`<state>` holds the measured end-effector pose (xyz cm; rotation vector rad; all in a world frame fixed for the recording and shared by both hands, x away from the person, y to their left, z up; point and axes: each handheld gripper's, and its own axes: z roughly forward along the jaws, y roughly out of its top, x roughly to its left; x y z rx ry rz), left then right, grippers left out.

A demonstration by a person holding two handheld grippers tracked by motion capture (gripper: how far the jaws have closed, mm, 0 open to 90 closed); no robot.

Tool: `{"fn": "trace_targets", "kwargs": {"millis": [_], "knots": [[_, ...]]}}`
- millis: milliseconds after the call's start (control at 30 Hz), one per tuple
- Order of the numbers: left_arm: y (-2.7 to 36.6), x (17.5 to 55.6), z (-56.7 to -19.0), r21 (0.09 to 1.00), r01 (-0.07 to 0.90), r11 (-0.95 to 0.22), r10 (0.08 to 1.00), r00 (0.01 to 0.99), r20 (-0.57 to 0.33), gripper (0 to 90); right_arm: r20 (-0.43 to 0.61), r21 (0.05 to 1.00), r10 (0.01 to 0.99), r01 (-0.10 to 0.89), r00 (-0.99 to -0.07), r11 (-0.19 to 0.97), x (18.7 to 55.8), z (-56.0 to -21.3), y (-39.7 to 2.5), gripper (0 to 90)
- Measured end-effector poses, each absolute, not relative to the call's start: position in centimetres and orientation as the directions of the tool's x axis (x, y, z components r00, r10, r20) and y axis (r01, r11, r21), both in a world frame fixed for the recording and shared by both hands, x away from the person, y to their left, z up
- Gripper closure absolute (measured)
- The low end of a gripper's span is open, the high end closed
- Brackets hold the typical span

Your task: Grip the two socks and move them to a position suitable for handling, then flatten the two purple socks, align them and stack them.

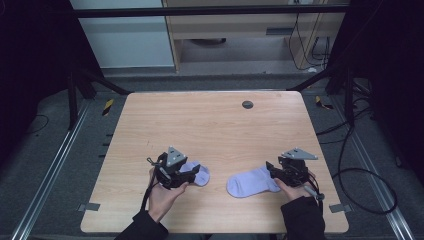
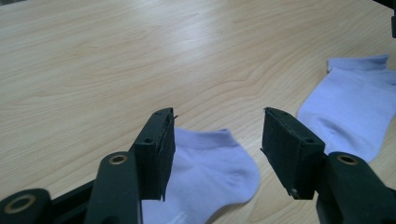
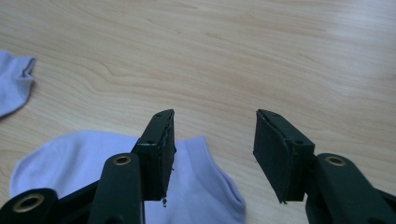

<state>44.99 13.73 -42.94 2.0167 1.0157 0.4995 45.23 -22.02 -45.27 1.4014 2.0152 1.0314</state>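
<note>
Two pale lilac ankle socks lie flat on the wooden table (image 1: 210, 125). The left sock (image 1: 196, 172) sits under my left gripper (image 1: 192, 172), whose jaws stand open above it; in the left gripper view this sock (image 2: 210, 172) lies between and below the jaws, gripper (image 2: 217, 147). The right sock (image 1: 250, 182) lies beside my right gripper (image 1: 272, 172), also open. In the right gripper view that sock (image 3: 196, 186) lies under the left jaw, gripper (image 3: 215, 149), with nothing between the pads. The other sock shows far off in each gripper view: the right sock (image 2: 355, 107) and the left sock (image 3: 14, 79).
A small dark round disc (image 1: 247, 104) is set in the table near its far edge. Black frame legs and cables (image 1: 350, 150) stand on the floor around the table. Bare wood stretches across the far half.
</note>
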Motion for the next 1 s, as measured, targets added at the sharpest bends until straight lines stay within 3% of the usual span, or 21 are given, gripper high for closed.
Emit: {"fn": "trace_targets", "kwargs": {"millis": [300,1000], "knots": [[9.8,44.9,-44.4,0.772,0.493,-0.401,0.758,0.652,-0.021,45.7,0.038,0.762,0.933,0.615,-0.358,0.204,44.7,-46.2,-24.1,48.8],[4.2,44.7,-48.3,0.683,0.548,-0.483,0.718,0.694,-0.049,59.3,0.046,0.694,0.915,0.671,-0.402,0.260,45.3,-48.2,-24.4,61.9]]}}
